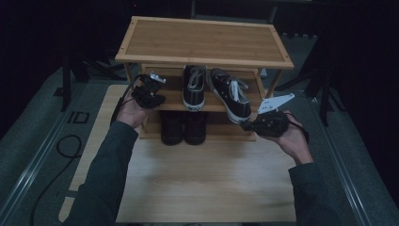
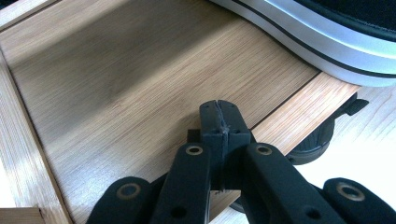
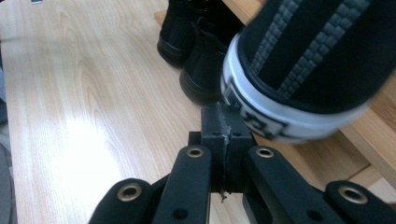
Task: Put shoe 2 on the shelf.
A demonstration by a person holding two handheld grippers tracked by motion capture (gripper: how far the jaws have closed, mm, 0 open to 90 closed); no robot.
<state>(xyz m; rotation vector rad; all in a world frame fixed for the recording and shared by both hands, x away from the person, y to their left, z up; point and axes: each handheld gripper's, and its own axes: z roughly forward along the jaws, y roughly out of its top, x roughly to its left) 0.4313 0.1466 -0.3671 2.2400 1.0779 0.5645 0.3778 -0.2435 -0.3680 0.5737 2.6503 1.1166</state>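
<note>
jaws closed, both grippers | right gripper (image 3: 223, 122) touching sneaker (image 3: 308, 65) heel | no writing legible

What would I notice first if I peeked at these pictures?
Probably the wooden shoe rack standing on the table. Two black-and-white sneakers sit on its middle shelf, and the right sneaker pokes out over the edge, its heel close to the shut right tongs. A pair of black shoes hides on the bottom shelf, and the left tongs, also shut, hover at the left end of the middle shelf.
</note>
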